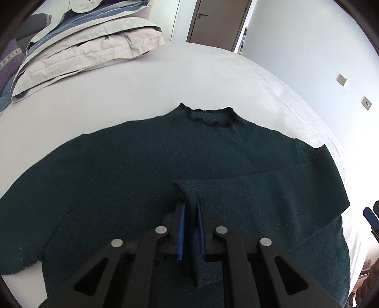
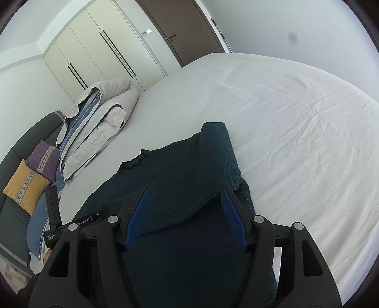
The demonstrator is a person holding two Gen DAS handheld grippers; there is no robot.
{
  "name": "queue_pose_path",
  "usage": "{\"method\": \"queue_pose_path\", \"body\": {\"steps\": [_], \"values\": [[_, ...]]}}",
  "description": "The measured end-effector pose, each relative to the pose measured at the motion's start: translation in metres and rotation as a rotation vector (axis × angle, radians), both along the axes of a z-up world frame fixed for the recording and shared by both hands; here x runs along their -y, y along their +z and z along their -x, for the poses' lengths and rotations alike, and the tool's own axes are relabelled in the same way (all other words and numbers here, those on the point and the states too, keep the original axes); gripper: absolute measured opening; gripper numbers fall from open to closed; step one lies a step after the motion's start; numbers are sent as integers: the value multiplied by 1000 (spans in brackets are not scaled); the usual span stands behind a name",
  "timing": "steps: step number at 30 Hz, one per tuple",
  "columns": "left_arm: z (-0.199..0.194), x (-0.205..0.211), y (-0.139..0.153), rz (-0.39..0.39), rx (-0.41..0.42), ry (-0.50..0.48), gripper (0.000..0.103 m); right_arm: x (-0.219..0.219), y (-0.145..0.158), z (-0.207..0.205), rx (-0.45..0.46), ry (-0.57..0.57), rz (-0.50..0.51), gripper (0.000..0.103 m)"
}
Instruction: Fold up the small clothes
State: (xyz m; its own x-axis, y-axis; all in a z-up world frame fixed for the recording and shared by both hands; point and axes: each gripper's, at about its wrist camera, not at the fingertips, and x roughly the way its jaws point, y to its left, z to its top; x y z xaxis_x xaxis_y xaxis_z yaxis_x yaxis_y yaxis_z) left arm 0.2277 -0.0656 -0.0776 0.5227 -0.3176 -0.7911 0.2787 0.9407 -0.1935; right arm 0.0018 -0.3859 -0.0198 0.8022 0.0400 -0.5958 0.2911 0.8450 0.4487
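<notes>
Dark green knit fills my left wrist view: the sweater (image 1: 132, 165) lies flat on the white bed (image 1: 165, 78), collar (image 1: 208, 116) pointing away from me. One sleeve (image 1: 272, 187) is folded in across the chest, its cuff (image 1: 187, 192) reaching the middle. My left gripper (image 1: 190, 208) is clenched on that cuff; both blue pads (image 1: 181, 227) press the knit, and a strip of it hangs down between the fingers. A folded duvet (image 1: 90, 45) sits at the far left of the bed, with a brown door (image 1: 218, 21) beyond. A bit of the other gripper shows at the right edge.

Right wrist view: my right gripper (image 2: 186, 196) hangs over the sweater (image 2: 165, 180) with its jaws standing apart. The folded sleeve (image 2: 218, 151) runs under and between the pads (image 2: 138, 218), but neither pad presses it, so nothing is held here. The collar (image 2: 133, 162) shows farther left. The duvet (image 2: 99, 123) lies beside two cushions (image 2: 30, 180), purple and yellow. Part of the left gripper (image 2: 54, 213) shows at lower left. White wardrobes (image 2: 94, 47) stand behind.
</notes>
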Motion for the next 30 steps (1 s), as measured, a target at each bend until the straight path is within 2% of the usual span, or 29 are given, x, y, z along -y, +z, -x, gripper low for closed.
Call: {"method": "queue_pose_path", "body": {"steps": [4, 7, 12, 18, 23, 30], "values": [[4, -7, 5, 0, 34, 0, 11, 3, -3, 1, -10, -6, -2, 61], [4, -15, 8, 41, 53, 3, 11, 5, -6, 1, -14, -7, -6, 61], [-7, -37, 4, 89, 26, 56, 10, 11, -8, 1, -18, -16, 4, 61], [-17, -56, -5, 104, 15, 109, 10, 33, -4, -12, -46, -43, 28, 61], [-21, -60, -13, 131, 4, 107, 10, 60, -1, -46, -72, 11, -10, 61], [-27, -58, -13, 142, 41, 98, 10, 106, -20, -117, -171, -39, -37, 61]]}}
